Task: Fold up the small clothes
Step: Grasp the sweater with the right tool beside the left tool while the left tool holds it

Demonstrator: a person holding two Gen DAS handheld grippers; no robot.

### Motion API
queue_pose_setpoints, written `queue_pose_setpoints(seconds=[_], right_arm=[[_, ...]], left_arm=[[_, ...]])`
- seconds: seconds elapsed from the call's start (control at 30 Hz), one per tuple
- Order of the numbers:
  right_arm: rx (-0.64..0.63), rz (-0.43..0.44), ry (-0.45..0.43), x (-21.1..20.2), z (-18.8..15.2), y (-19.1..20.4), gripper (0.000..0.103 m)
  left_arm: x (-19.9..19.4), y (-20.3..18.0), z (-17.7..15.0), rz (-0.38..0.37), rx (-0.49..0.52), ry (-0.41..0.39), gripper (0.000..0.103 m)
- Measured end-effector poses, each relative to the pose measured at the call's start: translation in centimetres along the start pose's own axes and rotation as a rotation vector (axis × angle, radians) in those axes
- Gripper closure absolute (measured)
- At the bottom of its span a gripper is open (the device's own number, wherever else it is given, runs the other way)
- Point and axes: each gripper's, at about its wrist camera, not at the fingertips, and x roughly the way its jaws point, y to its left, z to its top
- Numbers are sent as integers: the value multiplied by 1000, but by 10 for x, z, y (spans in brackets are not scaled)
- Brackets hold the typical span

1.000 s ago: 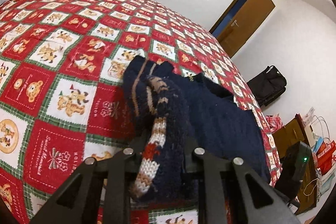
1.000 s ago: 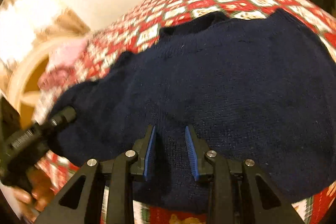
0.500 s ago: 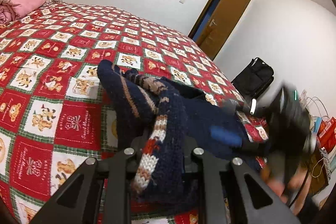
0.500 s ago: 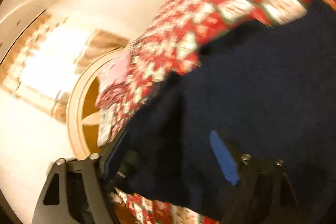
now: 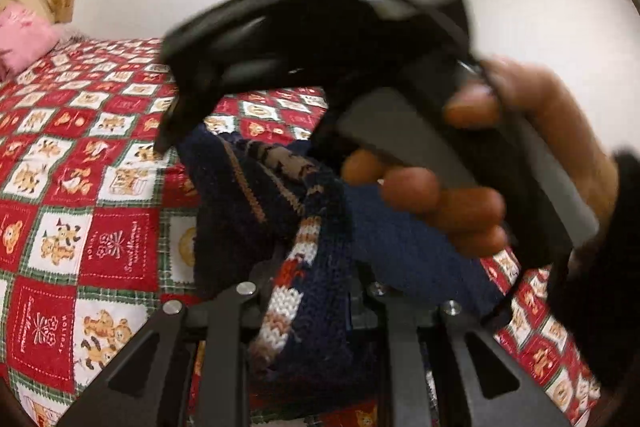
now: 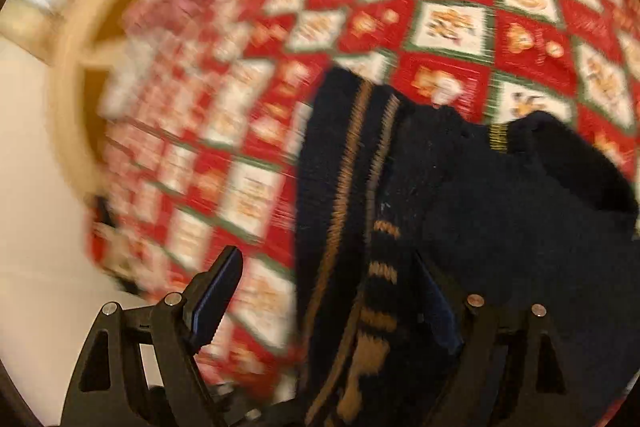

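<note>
- Sweater (image 5: 248,195) lies bunched on the bed (image 5: 80,155), folding only begun.
- Left tool (image 5: 310,291) pinches its striped sleeve.
- Right tool (image 6: 320,307), spread wide, grips nothing; body and sleeves remain unfolded.

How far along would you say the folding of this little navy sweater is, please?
Early to midway. Done: one striped part of the navy knit sweater is lifted over the body, which lies on the teddy-bear quilt. In hand: the left hand-held gripper is clamped on the striped knit; the right hand-held gripper is open, its jaws having just opened, the sweater between them ungripped. Left: no neat, flat fold shows yet.
</note>
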Motion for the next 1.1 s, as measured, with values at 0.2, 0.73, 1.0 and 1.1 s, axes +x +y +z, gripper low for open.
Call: queue_pose_setpoints(seconds=[0.2, 0.73, 1.0, 1.1], right_arm=[[53, 38, -2, 0, -18, -35, 75], [142, 139, -320, -140, -135, -168, 81], [246, 137, -350, -131, -177, -246, 81], [283, 135, -336, -116, -186, -270, 81]], left_arm=[[0, -2, -6, -10, -2, 12, 82], [27, -147, -3, -203, 191, 61, 82], [67, -197, -27, -229, 246, 146, 82], [80, -202, -41, -204, 250, 191, 82]])
